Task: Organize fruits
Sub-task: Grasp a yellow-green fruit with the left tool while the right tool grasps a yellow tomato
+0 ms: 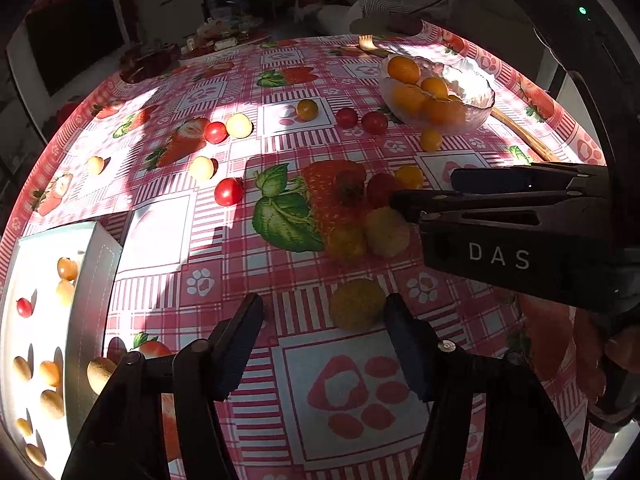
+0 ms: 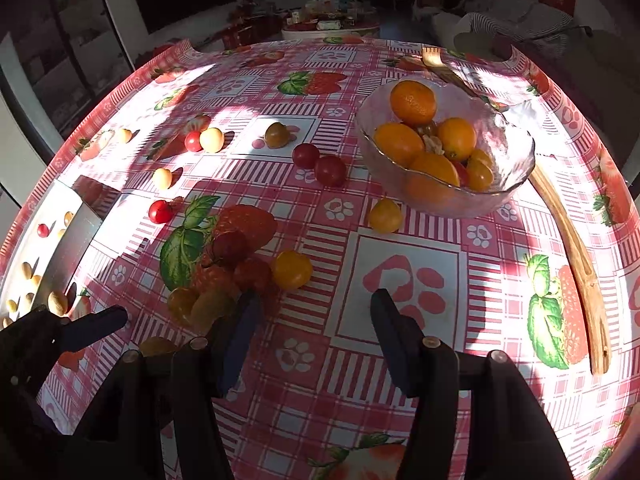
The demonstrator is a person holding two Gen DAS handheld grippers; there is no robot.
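Many small red, yellow and orange tomatoes lie scattered on the strawberry-print tablecloth. A glass bowl [image 2: 496, 184] at the right holds oranges [image 2: 413, 102] and small fruits; it also shows in the left wrist view [image 1: 476, 92]. My left gripper [image 1: 324, 316] is open, with a yellow fruit [image 1: 356, 304] just inside its right finger. My right gripper [image 2: 312, 312] is open and empty above the cloth, close to a cluster of tomatoes [image 2: 248, 272] and an orange tomato [image 2: 292, 269]. The right gripper shows in the left wrist view [image 1: 420, 188], beside that cluster.
A white tray [image 1: 92, 280] at the left holds several small fruits; it also appears in the right wrist view [image 2: 76, 232]. A wooden fork [image 2: 576, 248] lies right of the bowl. A second table with clutter [image 2: 328, 24] stands behind.
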